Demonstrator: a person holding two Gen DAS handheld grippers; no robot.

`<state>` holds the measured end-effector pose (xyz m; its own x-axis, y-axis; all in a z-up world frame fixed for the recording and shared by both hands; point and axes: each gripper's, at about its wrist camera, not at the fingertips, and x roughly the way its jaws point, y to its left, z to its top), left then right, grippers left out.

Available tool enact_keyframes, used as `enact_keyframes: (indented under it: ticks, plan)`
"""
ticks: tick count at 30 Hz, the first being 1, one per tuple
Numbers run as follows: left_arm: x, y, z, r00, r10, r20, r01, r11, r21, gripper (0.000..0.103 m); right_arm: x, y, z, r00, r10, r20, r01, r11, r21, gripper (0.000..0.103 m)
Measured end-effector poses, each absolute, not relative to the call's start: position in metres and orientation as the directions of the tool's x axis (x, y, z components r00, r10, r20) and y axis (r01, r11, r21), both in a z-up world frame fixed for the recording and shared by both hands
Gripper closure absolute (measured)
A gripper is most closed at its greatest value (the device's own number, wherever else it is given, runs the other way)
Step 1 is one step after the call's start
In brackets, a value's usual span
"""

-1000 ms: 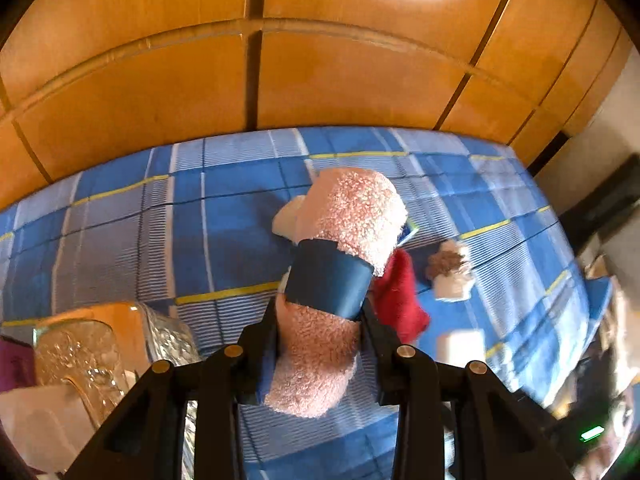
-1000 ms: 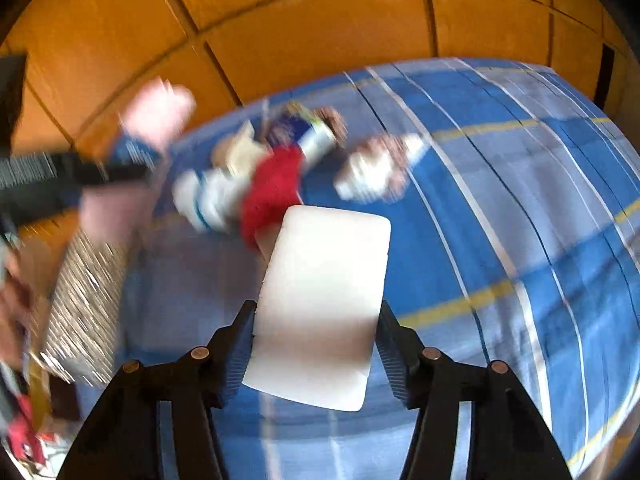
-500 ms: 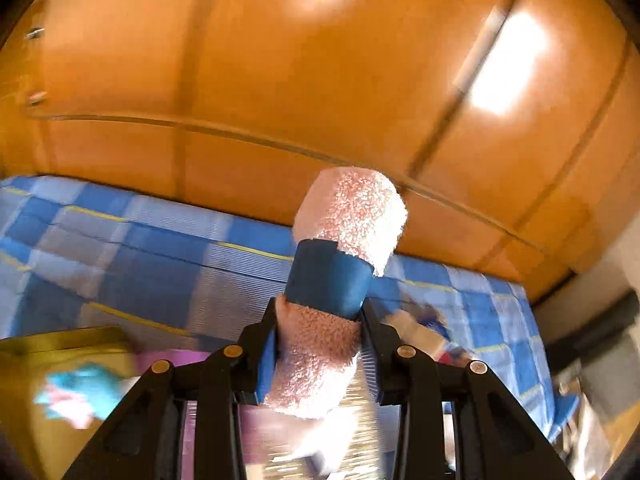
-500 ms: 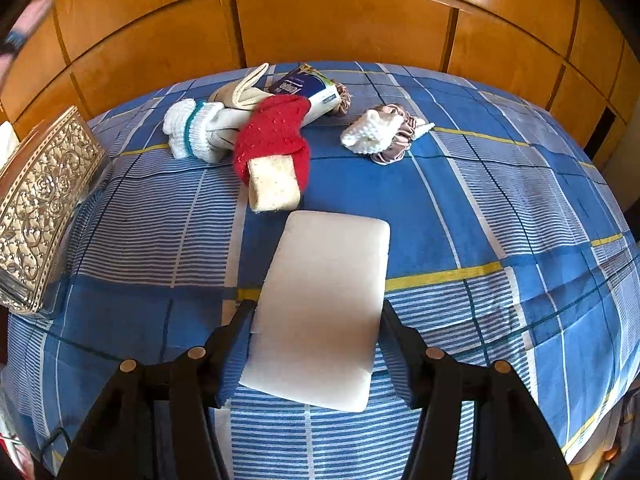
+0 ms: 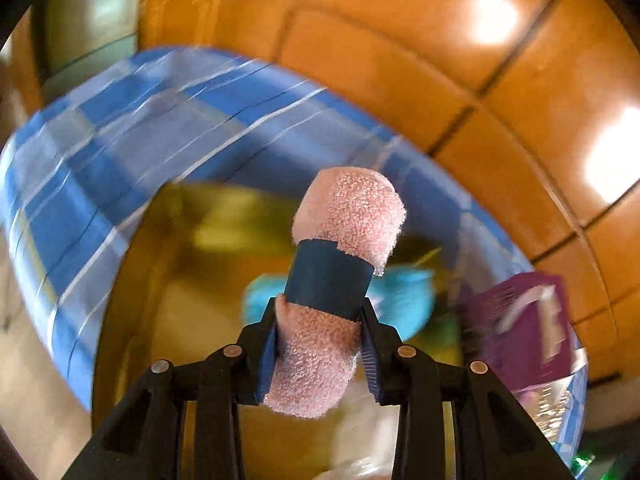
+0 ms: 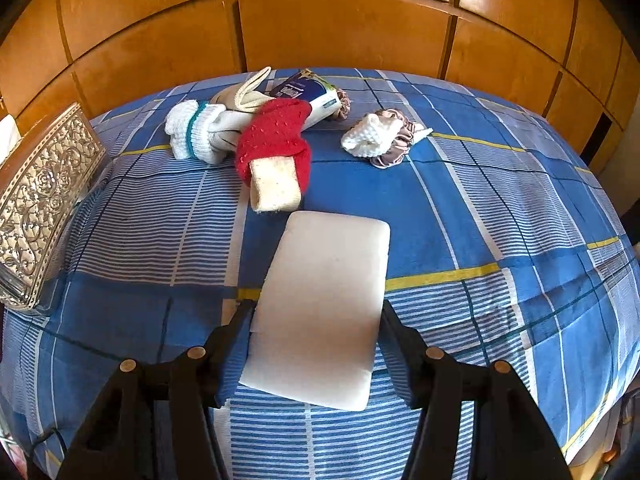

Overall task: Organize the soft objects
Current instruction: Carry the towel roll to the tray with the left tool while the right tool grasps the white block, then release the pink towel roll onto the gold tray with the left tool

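My left gripper [image 5: 320, 316] is shut on a rolled pink towel [image 5: 348, 212] with a dark blue band around it. The roll hangs over an open golden box [image 5: 180, 280] that holds a blurred light-blue soft thing [image 5: 404, 296]. My right gripper [image 6: 316, 312] is shut on a flat white sponge [image 6: 332, 264], held over the blue checked bedspread [image 6: 500, 220]. Beyond the sponge lie a red sock [image 6: 276, 140], a white sock with a teal band [image 6: 192, 132], a tissue packet [image 6: 308, 94] and a white knit piece with a scrunchie [image 6: 376, 136].
A silver embossed box [image 6: 40, 200] stands at the bed's left edge. A purple packet [image 5: 520, 312] sits right of the golden box. Orange wooden panels [image 6: 340, 20] rise behind the bed. The left wrist view is motion-blurred.
The left gripper swung with the pink towel from above the pile of soft things to over the golden box. It left the right wrist view, which shifted slightly and then settled; the sponge stays gripped.
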<state>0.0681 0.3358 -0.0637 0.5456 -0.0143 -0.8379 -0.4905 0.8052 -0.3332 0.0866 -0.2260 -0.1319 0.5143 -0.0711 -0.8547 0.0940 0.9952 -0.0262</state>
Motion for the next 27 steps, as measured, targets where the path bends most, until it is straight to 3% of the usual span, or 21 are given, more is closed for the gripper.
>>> enact_keyframes:
  ticks: [7,12,15,17,19,25,27]
  plan:
    - [0.044,0.335,-0.114,0.473,-0.046,-0.88,-0.574,0.741,-0.347,0.066,0.087,-0.225,-0.132,0.507,-0.087,-0.857,0.106,0.994,-0.038,0.043]
    - [0.071,0.302,-0.118,0.481,-0.077,-0.873,-0.529,0.769,-0.359,0.065,0.086,-0.224,-0.133,0.505,-0.091,-0.858,0.113,0.993,-0.038,0.043]
    - [0.086,0.291,-0.117,0.485,-0.087,-0.87,-0.509,0.781,-0.362,0.052,0.087,-0.223,-0.132,0.5,-0.093,-0.861,0.113,0.993,-0.042,0.043]
    - [0.087,0.282,-0.111,0.506,-0.074,-0.859,-0.488,0.797,-0.355,0.031,0.087,-0.224,-0.132,0.5,-0.091,-0.861,0.112,0.993,-0.04,0.043]
    - [0.083,0.279,-0.102,0.516,-0.014,-0.856,-0.479,0.824,-0.303,0.023,0.087,-0.224,-0.132,0.501,-0.091,-0.86,0.112,0.993,-0.039,0.043]
    - [0.066,0.275,-0.08,0.556,0.161,-0.815,-0.452,0.882,-0.134,0.021,0.086,-0.224,-0.133,0.509,-0.087,-0.857,0.112,0.993,-0.035,0.043]
    - [0.049,0.272,-0.07,0.584,0.206,-0.785,-0.45,0.888,-0.101,0.016,0.086,-0.224,-0.133,0.51,-0.087,-0.856,0.114,0.993,-0.033,0.043]
